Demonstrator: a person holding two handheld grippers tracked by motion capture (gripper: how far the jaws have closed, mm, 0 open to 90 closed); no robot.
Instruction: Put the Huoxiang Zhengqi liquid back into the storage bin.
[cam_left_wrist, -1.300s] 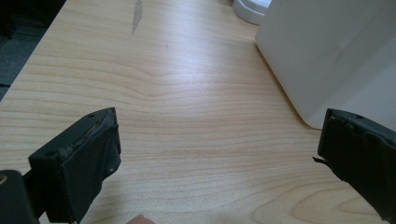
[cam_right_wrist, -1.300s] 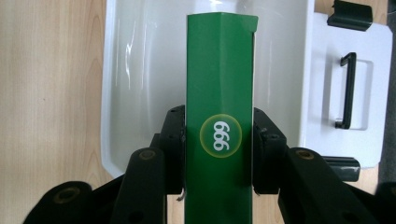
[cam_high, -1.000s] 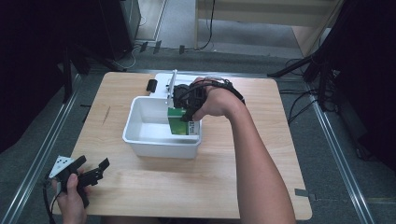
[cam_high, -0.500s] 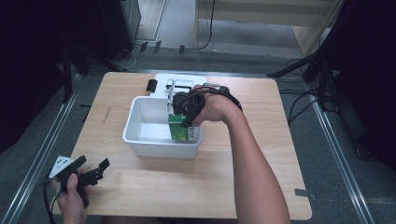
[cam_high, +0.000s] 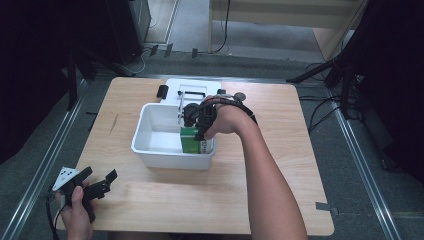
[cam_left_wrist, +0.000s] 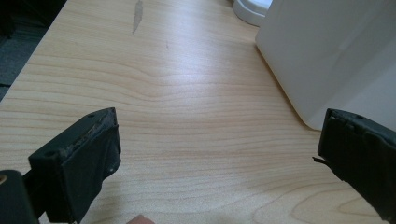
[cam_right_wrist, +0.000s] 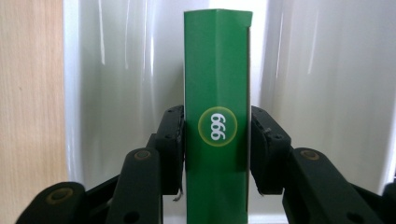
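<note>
While the right gripper (cam_right_wrist: 215, 144) is clamping the green carton (cam_right_wrist: 215, 116) inside the white bin (cam_high: 150, 145), releasing early risks toppling it; the left gripper (cam_left_wrist: 219, 154) is idling, jaws wide open and empty.

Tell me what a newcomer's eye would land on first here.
The green carton stands out most, clamped between the right gripper jaws inside the white tub at the middle of the wooden table. Next comes the left gripper, jaws wide open, at the table's near left corner.
</note>
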